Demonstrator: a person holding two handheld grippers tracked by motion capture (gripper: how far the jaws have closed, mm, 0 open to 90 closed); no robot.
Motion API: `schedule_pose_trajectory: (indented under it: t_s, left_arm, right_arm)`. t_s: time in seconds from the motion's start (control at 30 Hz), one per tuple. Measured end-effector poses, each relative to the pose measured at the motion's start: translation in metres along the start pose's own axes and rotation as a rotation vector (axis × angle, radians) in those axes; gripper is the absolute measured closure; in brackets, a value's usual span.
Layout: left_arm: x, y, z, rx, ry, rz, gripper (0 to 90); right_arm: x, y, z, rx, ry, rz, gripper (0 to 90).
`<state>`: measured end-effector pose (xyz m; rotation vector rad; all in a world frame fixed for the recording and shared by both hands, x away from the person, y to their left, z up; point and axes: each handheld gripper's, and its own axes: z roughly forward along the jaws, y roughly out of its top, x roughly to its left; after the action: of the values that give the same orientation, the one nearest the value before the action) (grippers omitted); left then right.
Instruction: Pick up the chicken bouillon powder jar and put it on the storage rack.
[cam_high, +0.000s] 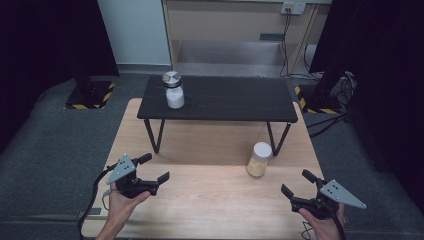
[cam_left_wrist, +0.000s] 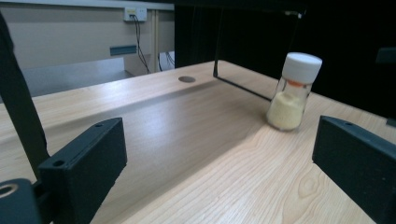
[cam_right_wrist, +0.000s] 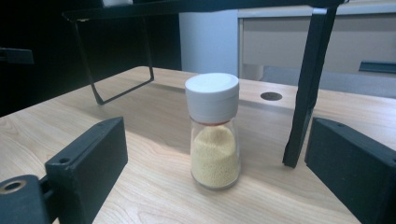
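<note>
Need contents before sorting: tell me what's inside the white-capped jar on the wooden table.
The white-capped jar holds yellow granules, filling roughly its lower half. The cap hides whatever lies at the neck.

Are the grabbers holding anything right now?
No. The left gripper and right gripper are both open and empty. The yellow-filled jar stands untouched on the table.

Three cameras, one counter (cam_high: 210, 200)

We look down from above; both gripper views sit low, sharing the yellow-filled jar (cam_right_wrist: 215, 135) from opposite sides.
</note>
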<state>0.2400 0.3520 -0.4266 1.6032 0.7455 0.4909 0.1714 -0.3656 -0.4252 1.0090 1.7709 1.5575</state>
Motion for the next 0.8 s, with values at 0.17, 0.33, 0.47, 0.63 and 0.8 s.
schedule_pose_trajectory:
  t_s: [0.17, 0.33, 0.47, 0.63, 0.8]
  left_arm:
    - [0.000, 0.001, 0.001, 0.021, 0.001, 0.018, 1.9]
    - [0.000, 0.002, 0.003, 0.039, -0.007, 0.031, 1.9]
    - [0.000, 0.001, 0.004, 0.038, -0.012, 0.028, 1.9]
    - [0.002, 0.002, 0.005, 0.041, -0.021, 0.026, 1.9]
    - [0.003, 0.002, 0.004, 0.039, -0.022, 0.026, 1.9]
  right_arm:
    - [-0.001, 0.006, -0.002, -0.003, 0.016, 0.009, 3.4]
    - [-0.004, 0.018, -0.001, 0.023, 0.043, 0.011, 2.4]
    - [-0.006, 0.033, 0.001, 0.042, 0.061, -0.008, 3.1]
    - [-0.007, 0.063, 0.003, 0.063, 0.078, -0.037, 3.3]
    - [-0.006, 0.086, 0.015, 0.104, 0.081, -0.051, 3.3]
